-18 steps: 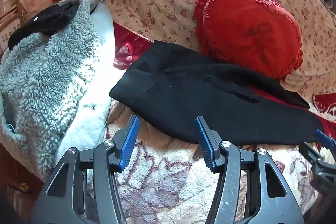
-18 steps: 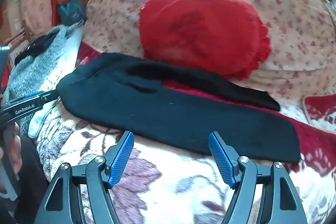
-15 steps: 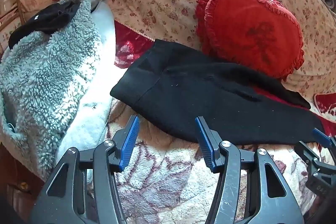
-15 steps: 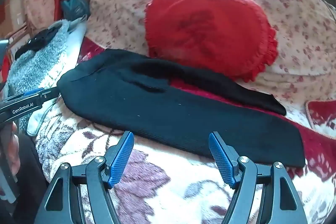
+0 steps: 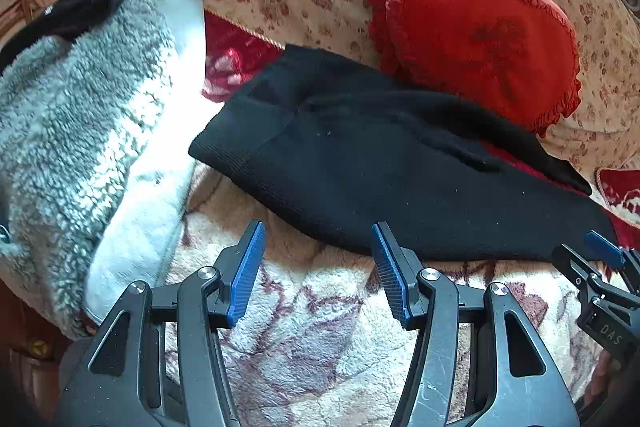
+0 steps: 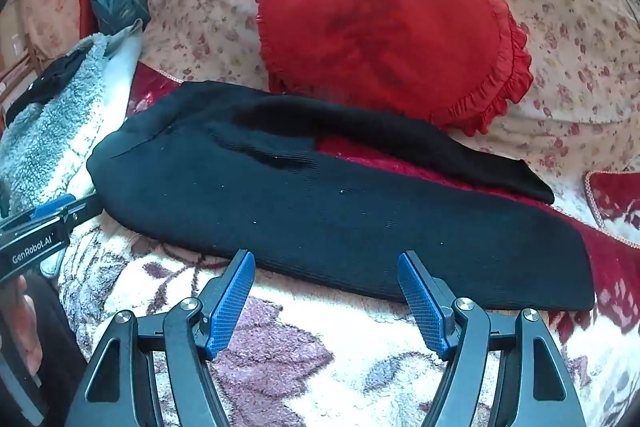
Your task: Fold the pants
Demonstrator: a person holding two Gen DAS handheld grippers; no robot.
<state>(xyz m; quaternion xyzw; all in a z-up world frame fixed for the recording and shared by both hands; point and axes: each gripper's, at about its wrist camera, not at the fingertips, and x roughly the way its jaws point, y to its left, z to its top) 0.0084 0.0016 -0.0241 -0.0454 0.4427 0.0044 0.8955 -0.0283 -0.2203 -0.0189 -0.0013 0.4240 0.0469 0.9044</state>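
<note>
Black knit pants (image 5: 360,179) lie flat across a fleecy floral blanket (image 5: 304,315), waist at the left, both legs running right and slightly apart. They also show in the right wrist view (image 6: 320,211). My left gripper (image 5: 318,243) is open and empty, its fingertips at the pants' near edge by the waist. My right gripper (image 6: 326,271) is open and empty, its fingertips at the near edge of the front leg. The right gripper's tip shows at the right edge of the left wrist view (image 5: 604,255).
A red heart-shaped cushion (image 6: 384,27) leans on a floral sofa back (image 6: 560,7) just behind the pants. A grey fleece garment (image 5: 68,115) with a black item (image 5: 68,15) on top is piled to the left. A red patterned cover (image 6: 608,267) lies under the leg ends.
Both grippers have moved slightly forward toward the pants' near edge and stay open. The pants have not moved.
</note>
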